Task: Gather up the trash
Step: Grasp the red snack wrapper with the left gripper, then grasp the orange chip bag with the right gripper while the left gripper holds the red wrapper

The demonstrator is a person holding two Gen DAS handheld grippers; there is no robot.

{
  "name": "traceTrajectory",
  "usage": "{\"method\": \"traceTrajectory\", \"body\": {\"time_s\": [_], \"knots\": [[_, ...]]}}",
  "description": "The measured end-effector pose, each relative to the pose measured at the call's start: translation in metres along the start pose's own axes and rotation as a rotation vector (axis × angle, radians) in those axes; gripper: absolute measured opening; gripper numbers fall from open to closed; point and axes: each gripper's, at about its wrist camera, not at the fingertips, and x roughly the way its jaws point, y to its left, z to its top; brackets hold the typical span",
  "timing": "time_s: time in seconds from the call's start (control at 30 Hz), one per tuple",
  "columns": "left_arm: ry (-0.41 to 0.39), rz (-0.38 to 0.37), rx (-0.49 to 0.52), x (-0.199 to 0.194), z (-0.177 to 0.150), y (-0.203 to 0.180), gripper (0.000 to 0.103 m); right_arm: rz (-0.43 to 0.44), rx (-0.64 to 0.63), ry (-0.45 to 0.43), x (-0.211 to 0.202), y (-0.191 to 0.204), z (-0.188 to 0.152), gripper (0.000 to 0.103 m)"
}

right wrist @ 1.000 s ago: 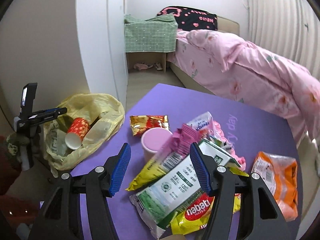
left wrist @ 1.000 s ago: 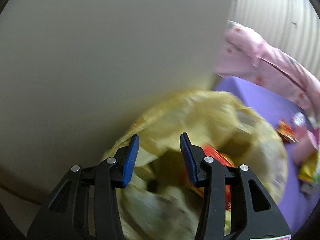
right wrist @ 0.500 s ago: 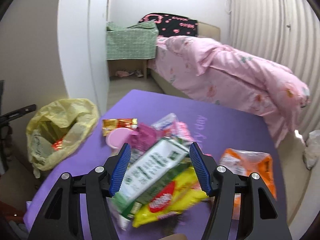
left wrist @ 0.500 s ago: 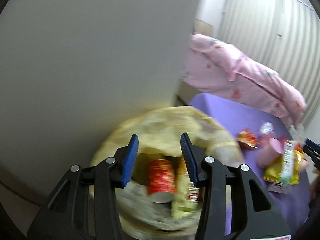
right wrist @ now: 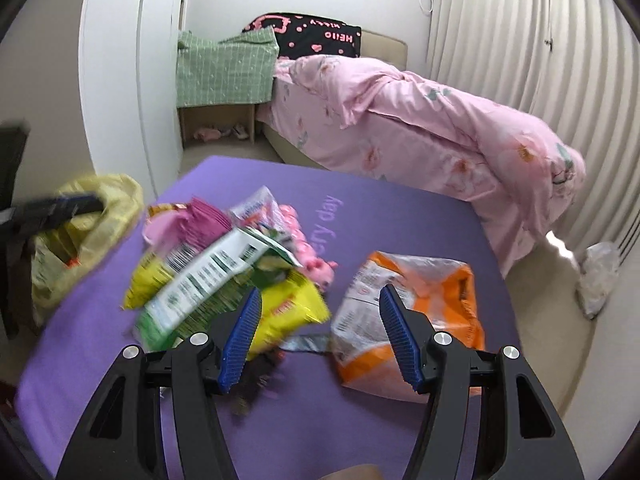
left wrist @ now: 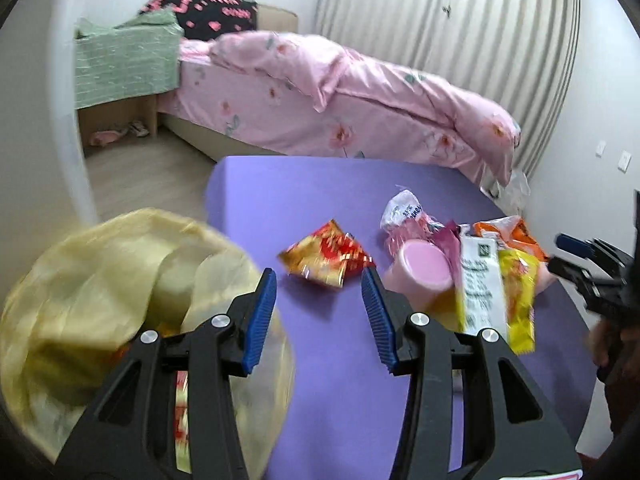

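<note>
Both tools empty. My left gripper (left wrist: 319, 314) has its jaws apart with nothing between them, over the purple mat (left wrist: 280, 184) at the lip of the yellow trash bag (left wrist: 100, 280). My right gripper (right wrist: 320, 334) is spread wider, also holding nothing, low over the mat between the yellow wrapper (right wrist: 292, 304) and the orange snack bag (right wrist: 412, 300).

Trash left on the mat: red-gold wrapper (left wrist: 326, 258), pink cup (left wrist: 422, 276) on its side, green-white packet (right wrist: 216, 280), a white-pink wrapper (left wrist: 404, 212).

Risks, my judgement:
- Wrappers overlap in one heap; closing on one may drag or flip its neighbours off the mat edge.
- The orange bag looks puffy and slick; a shallow pinch could slip.
- The trash bag mouth sags; a drop from the side may land outside.
- Both grippers work the same heap and could collide.

Surroundings: pink bed (right wrist: 420, 132), curtain (right wrist: 520, 80), a white bag on the floor (right wrist: 598, 276). None of them blocks the reach.
</note>
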Motion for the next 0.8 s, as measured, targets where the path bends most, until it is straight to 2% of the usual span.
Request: {"method": "traceTrajectory", "body": {"time_s": [0.07, 0.17, 0.33, 0.37, 0.4, 0.5, 0.63, 0.8], "knots": [[0.065, -0.030, 0.023, 0.027, 0.016, 0.001, 0.042, 0.009, -0.001, -0.004, 0.000, -0.004, -0.003, 0.058], [0.104, -0.018, 0.024, 0.061, 0.037, 0.005, 0.042, 0.024, 0.016, -0.002, 0.000, -0.011, -0.006, 0.058], [0.202, 0.020, 0.042, 0.102, 0.039, 0.000, 0.042, 0.041, 0.068, 0.035, 0.008, -0.028, -0.008, 0.058], [0.228, 0.021, 0.039, 0.109, 0.037, 0.000, 0.036, 0.049, 0.085, 0.044, 0.011, -0.032, -0.009, 0.058], [0.240, 0.020, 0.032, 0.111, 0.036, -0.001, 0.024, 0.049, 0.094, 0.050, 0.012, -0.033, -0.010, 0.058], [0.241, 0.029, -0.001, 0.107, 0.029, 0.002, 0.011, 0.041, 0.100, 0.051, 0.014, -0.035, -0.013, 0.058], [0.202, 0.048, -0.034, 0.081, 0.025, 0.002, 0.006, 0.028, 0.098, 0.046, 0.014, -0.036, -0.015, 0.058], [0.144, 0.021, -0.073, 0.035, 0.022, 0.007, 0.006, 0.006, 0.140, 0.016, 0.009, -0.054, -0.007, 0.058]]}}
